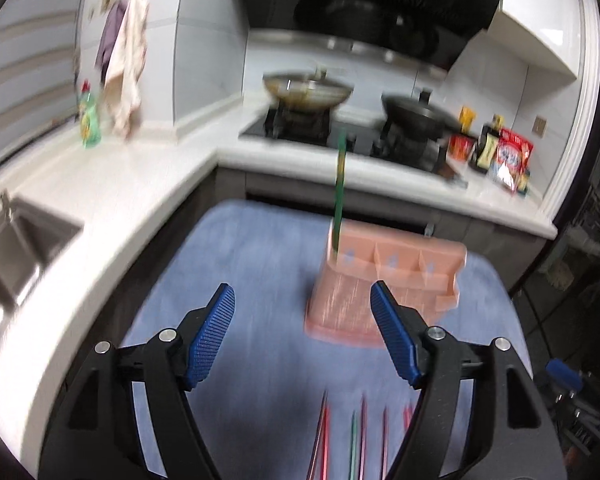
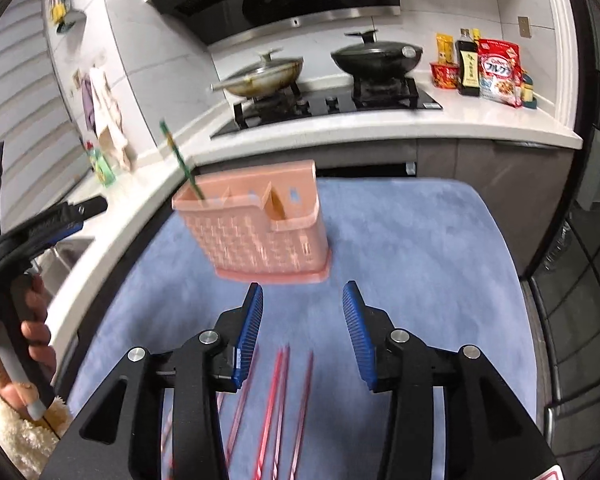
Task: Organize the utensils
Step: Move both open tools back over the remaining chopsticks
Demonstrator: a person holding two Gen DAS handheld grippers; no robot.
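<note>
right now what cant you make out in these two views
- Chopsticks on the blue mat: both wrist views cut them off at the bottom edge and the gripper frames cover parts, so their count is unclear.
- Pink holder: its walls hide the inside; only a green chopstick shows above the leftmost compartment.
- Left wrist view: motion blur smears the holder's pattern.
- Packet labels by the stove: too small to read.

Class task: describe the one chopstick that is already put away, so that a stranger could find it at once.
Find the blue mat in front of the stove. On it stands a pink slotted holder, and the green chopstick leans out of its left end compartment. It alone stands upright; the other chopsticks, mostly red, lie flat on the mat.
</note>
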